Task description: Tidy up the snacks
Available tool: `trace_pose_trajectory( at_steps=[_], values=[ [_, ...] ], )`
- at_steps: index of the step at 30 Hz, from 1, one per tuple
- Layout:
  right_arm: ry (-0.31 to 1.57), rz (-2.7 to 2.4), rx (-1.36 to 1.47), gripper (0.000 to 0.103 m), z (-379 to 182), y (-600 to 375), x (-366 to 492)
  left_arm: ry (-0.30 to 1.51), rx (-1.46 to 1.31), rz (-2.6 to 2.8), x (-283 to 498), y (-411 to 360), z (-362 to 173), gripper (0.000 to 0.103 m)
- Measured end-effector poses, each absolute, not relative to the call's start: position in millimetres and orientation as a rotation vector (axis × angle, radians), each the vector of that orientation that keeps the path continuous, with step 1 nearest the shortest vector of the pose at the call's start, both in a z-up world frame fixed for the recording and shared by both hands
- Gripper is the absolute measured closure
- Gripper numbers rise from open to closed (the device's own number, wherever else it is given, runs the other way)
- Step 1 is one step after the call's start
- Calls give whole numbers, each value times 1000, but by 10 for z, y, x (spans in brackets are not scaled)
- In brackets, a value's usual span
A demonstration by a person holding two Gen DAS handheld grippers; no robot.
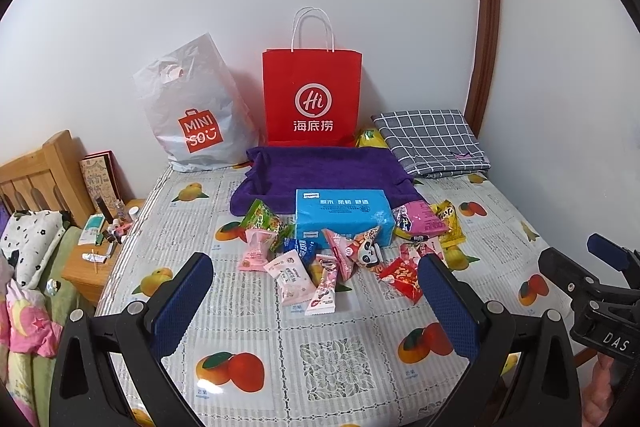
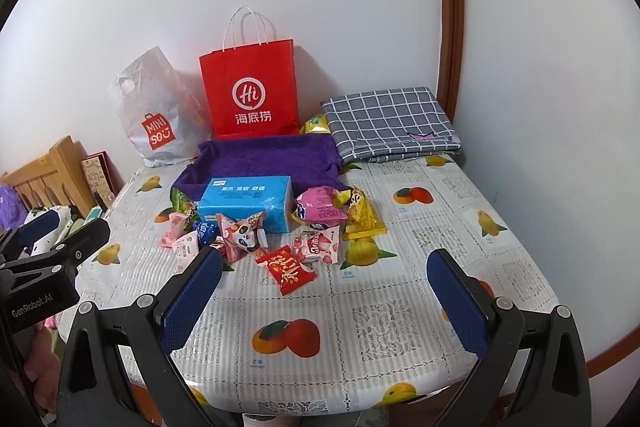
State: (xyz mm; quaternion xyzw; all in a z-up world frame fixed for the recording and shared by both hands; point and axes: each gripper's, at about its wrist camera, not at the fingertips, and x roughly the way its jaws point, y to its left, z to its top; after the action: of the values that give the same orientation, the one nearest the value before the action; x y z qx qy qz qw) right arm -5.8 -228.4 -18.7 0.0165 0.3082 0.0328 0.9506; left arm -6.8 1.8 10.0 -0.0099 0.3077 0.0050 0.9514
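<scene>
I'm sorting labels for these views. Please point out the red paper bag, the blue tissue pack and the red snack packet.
red paper bag (image 1: 312, 95), left wrist view, front panel at the logo.
blue tissue pack (image 2: 244, 205), right wrist view, front face.
red snack packet (image 2: 285, 269), right wrist view, wrapper's middle.

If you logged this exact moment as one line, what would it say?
stage: not started | left gripper: open, empty | right gripper: open, empty | snacks: scattered on table before blue tissue pack | purple cloth tray: no snacks seen inside
</scene>
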Motion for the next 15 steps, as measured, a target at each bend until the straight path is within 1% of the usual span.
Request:
trace_pose_trajectory(
  at_steps=[15],
  values=[
    [623,73,33,2,-201,-2250,-91,615,-12,19,-111,25,113,1]
  ],
)
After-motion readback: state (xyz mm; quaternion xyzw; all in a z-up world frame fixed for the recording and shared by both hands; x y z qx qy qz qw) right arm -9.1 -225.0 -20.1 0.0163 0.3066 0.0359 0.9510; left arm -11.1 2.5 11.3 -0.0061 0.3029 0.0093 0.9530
